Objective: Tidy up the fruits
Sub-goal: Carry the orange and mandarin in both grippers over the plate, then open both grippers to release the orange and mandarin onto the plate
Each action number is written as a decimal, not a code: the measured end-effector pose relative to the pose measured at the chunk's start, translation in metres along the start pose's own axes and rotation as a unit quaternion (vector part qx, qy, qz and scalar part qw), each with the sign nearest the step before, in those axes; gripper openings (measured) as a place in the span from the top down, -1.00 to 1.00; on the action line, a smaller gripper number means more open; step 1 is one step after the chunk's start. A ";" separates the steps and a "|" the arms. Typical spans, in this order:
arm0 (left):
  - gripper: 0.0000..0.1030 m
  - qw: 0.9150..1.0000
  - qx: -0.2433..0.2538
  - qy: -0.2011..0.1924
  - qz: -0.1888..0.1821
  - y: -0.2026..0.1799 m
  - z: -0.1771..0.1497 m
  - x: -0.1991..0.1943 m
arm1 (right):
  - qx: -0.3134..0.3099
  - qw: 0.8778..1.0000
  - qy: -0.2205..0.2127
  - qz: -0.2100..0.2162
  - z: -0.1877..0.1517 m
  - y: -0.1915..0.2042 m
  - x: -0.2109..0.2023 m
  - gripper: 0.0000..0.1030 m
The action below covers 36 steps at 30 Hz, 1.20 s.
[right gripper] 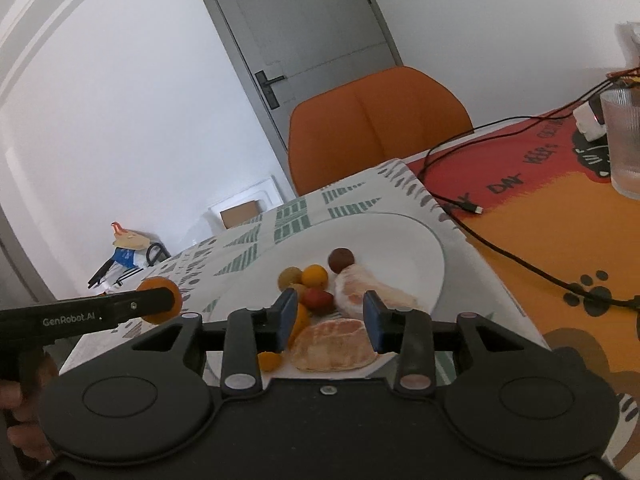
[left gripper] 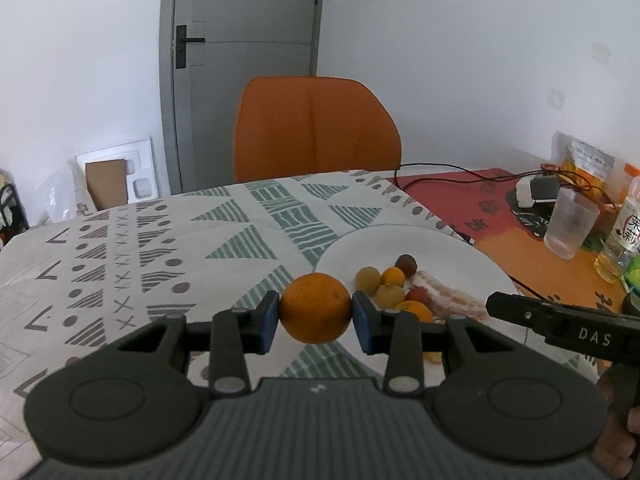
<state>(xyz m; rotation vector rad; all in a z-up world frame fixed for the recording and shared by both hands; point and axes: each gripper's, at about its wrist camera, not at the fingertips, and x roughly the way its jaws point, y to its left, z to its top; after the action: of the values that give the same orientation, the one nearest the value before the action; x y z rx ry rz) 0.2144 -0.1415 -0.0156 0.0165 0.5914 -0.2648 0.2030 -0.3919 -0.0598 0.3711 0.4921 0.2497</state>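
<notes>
My left gripper (left gripper: pixel 315 314) is shut on a large orange (left gripper: pixel 315 309) and holds it above the tablecloth, just left of a white plate (left gripper: pixel 400 246). The orange also shows in the right wrist view (right gripper: pixel 168 310), behind the left gripper's body. The plate (right gripper: pixel 404 240) holds several small fruits: green-yellow ones (left gripper: pixel 368 279), small orange ones (right gripper: pixel 315 276), a dark brown one (right gripper: pixel 341 259), a red one (right gripper: pixel 317 299) and peeled pomelo segments (right gripper: pixel 334 346). My right gripper (right gripper: pixel 331 322) is open and empty, just above the plate's near edge over a pomelo segment.
An orange chair (left gripper: pixel 316 128) stands behind the table. A ribbed glass (left gripper: pixel 571 224), a bottle (left gripper: pixel 622 236), a snack bag (left gripper: pixel 586 164) and black cables (right gripper: pixel 500 236) lie on the orange-red mat at the right. A patterned tablecloth (left gripper: pixel 160 248) covers the left.
</notes>
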 end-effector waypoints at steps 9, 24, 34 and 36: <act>0.26 1.000 0.018 0.008 -0.012 -0.016 0.005 0.018 | 0.003 1.000 0.010 0.004 -0.004 -0.003 0.004 0.27; 0.24 1.000 0.009 -0.012 0.015 -0.002 0.012 0.003 | -0.005 1.000 0.014 0.014 -0.004 0.008 0.004 0.27; 0.22 0.999 -0.016 -0.020 0.037 0.024 0.006 -0.025 | -0.025 0.999 0.009 0.026 -0.003 0.034 -0.002 0.12; 0.20 0.999 -0.019 -0.022 0.040 0.029 0.005 -0.032 | -0.029 0.999 0.009 0.030 -0.003 0.040 -0.004 0.10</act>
<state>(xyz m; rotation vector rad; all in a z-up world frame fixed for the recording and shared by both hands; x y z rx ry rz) 0.1994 -0.1064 0.0047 -0.0018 0.5503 -0.1752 0.1924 -0.3560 -0.0440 0.3284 0.4910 0.3239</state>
